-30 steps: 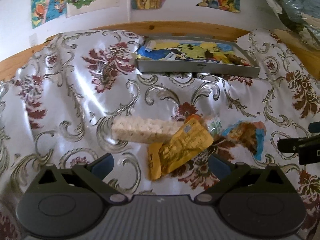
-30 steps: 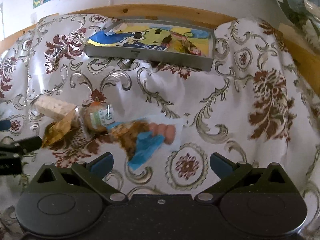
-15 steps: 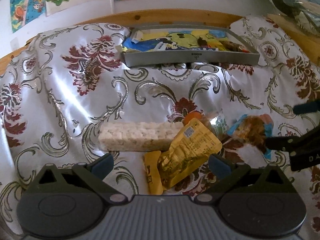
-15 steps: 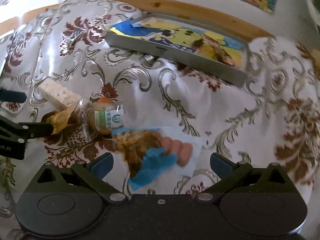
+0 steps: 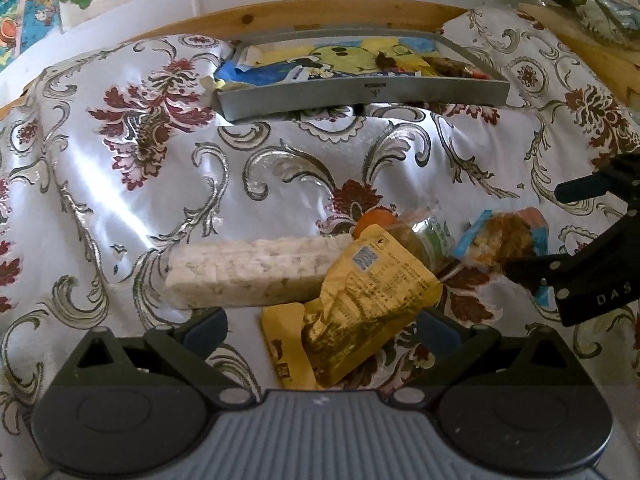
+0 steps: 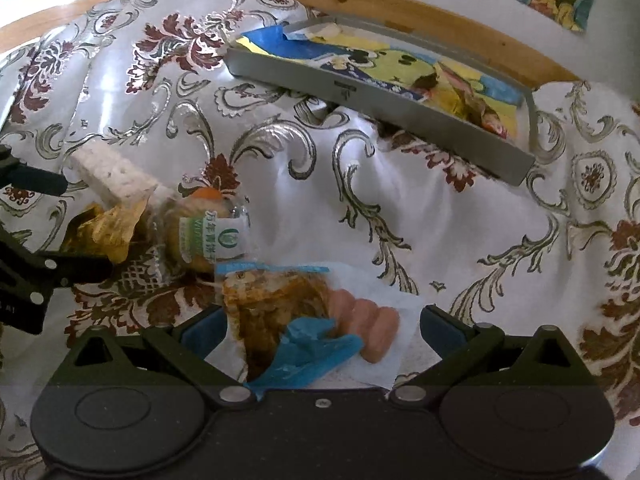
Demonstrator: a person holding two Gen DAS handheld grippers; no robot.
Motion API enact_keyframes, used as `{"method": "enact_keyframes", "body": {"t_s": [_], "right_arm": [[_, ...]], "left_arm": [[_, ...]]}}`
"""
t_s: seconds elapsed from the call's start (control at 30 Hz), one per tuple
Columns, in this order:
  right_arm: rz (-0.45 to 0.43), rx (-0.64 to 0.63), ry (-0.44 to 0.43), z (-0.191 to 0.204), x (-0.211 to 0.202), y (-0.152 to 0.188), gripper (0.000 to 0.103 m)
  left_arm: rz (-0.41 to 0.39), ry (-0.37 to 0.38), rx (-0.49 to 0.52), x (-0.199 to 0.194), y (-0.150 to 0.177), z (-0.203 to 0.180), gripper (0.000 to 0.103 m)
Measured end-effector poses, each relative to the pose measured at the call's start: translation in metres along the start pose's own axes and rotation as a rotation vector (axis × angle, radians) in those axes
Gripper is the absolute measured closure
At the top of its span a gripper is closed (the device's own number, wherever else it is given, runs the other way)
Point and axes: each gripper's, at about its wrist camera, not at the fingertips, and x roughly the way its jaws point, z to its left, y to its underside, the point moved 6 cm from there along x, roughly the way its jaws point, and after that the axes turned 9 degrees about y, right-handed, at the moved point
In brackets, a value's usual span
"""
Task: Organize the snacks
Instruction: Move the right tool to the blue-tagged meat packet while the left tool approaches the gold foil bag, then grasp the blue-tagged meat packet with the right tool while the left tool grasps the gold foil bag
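Both grippers were found spread wide, nothing held. Between the fingers of the left gripper (image 5: 322, 326) lay the yellow foil pouch (image 5: 360, 304), its lower end nearest the camera. Just beyond the left fingertip lay the pale rice-cracker bar (image 5: 252, 274), its right end tucked under the pouch. Between the fingers of the right gripper (image 6: 320, 326) lay the sausage packet with blue wrapper (image 6: 304, 328). Ahead of its left fingertip, a clear-wrapped bun with a green label (image 6: 208, 236) was noted, touching the packet and the pouch. The grey tray (image 5: 400, 94) stood well beyond both sets of fingers, at the far edge of the floral cloth (image 5: 280, 168), already holding a few wrappers.

Step judged in hand: approach to a pick, each gripper lined up on its own packet, no snack lifted yet. Next move would likely call for closing on the pouch and the packet without catching the bar or bun, then carrying both forward to the tray. Thin foil may slip; cloth folds could be pinched.
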Motion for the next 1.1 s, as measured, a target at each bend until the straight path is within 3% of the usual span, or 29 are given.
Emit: {"method": "enact_keyframes", "body": {"t_s": [0.43, 0.77, 1.1], "right_arm": [[0.054, 0.066, -0.063, -0.001, 0.011, 0.003, 0.008], [0.085, 0.032, -0.062, 0.006, 0.006, 0.007, 0.011], [0.08, 0.028, -0.063, 0.011, 0.003, 0.007, 0.024]], "left_arm": [[0.075, 0.012, 0.029, 0.018, 0.002, -0.001, 0.0], [0.091, 0.0, -0.019, 0.023, -0.002, 0.005, 0.001], [0.107, -0.014, -0.066, 0.026, -0.002, 0.008, 0.009]]}}
